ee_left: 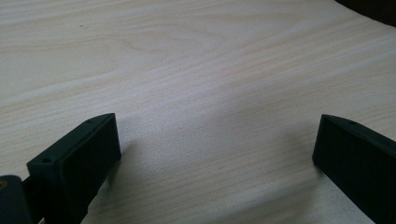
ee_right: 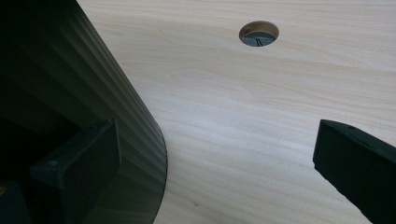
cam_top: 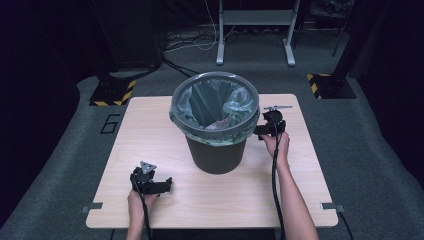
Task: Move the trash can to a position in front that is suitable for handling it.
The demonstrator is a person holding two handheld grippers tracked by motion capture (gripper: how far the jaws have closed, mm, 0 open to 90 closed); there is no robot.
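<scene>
A dark ribbed waste bin lined with a clear plastic bag stands upright in the middle of the wooden table. My left gripper rests low over the table's front left, open, with bare wood between its jaws. My right gripper is held beside the bin's right side just under the rim, open. In the right gripper view the bin's ribbed wall lies behind the left jaw, and nothing is between the jaws.
A round cable hole pierces the tabletop beyond the right gripper. Stand bases with yellow-black tape sit on the grey floor behind the table, and a white frame's legs stand farther back.
</scene>
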